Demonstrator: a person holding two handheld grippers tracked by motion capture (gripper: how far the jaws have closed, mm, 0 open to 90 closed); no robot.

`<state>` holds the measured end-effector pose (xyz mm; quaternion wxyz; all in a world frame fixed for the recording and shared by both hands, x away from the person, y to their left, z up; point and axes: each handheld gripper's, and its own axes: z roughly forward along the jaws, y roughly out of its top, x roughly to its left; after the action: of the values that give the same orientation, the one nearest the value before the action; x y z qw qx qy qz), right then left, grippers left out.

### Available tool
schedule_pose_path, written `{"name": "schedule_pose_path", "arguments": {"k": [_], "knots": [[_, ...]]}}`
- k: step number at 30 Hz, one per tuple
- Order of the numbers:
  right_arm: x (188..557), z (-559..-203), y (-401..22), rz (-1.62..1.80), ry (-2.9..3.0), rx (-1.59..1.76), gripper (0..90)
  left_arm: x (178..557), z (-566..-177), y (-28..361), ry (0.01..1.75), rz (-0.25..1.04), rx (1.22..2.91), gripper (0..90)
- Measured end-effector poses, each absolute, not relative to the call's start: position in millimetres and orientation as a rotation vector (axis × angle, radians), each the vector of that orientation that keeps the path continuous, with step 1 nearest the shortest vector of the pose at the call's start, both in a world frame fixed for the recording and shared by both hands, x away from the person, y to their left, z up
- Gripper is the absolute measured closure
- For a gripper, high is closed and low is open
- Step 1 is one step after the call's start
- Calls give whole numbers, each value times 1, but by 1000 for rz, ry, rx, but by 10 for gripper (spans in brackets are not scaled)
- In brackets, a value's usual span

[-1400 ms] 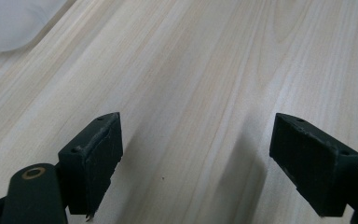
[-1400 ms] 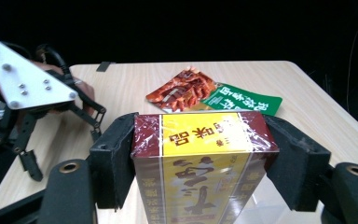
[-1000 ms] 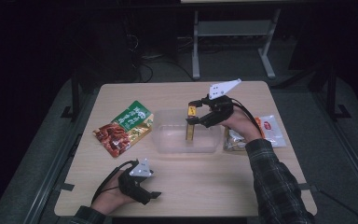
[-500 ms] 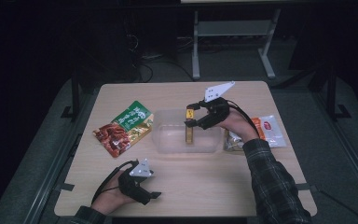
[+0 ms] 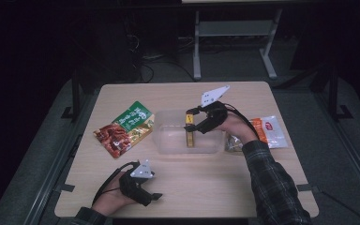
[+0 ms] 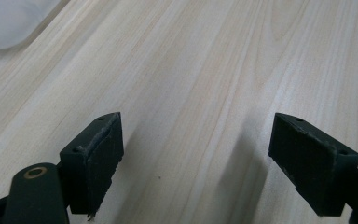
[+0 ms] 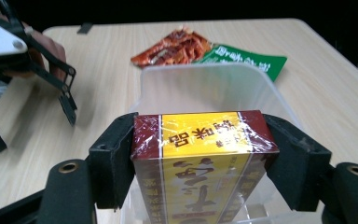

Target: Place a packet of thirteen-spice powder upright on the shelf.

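Inside the clear bin's [image 5: 168, 140] rim, the right gripper [image 5: 193, 123] clamped a yellow box [image 5: 190, 138]; the left gripper [image 5: 151, 197] rested open on bare table [image 5: 206, 183].

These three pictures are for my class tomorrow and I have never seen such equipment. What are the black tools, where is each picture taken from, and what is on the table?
A person sits at a wooden table with a hand-held gripper in each hand. One picture looks down from above; the other two come from cameras riding on the grippers. The right gripper has its fingers clamped on a yellow and maroon box, held over a clear tub. The left gripper rests open near the table's front edge, nothing between its fingers. Left of the tub lies a red and green snack bag; right of it lie a clear packet and an orange and white packet.
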<state>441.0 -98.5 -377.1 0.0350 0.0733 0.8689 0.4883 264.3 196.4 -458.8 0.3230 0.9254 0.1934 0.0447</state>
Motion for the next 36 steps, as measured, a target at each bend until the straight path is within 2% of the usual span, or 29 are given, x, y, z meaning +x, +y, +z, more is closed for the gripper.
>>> {"name": "schedule_pose_path", "arguments": {"k": [15, 19, 23, 28, 36], "knots": [[441, -390, -92, 1401, 2727, 233, 296, 264, -459, 196, 516, 102, 2423, 186], [440, -392, -94, 1420, 2712, 249, 291, 264, -457, 195, 560, 73, 2368, 174], [440, -390, -99, 1419, 2693, 323, 229, 265, -457, 196, 563, 50, 2344, 167], [435, -376, -109, 1475, 2639, 388, 151, 267, -457, 197, 516, 86, 2382, 150], [407, -360, -121, 1304, 2545, 545, 155, 269, -457, 200, 538, 98, 2367, 131]]}}
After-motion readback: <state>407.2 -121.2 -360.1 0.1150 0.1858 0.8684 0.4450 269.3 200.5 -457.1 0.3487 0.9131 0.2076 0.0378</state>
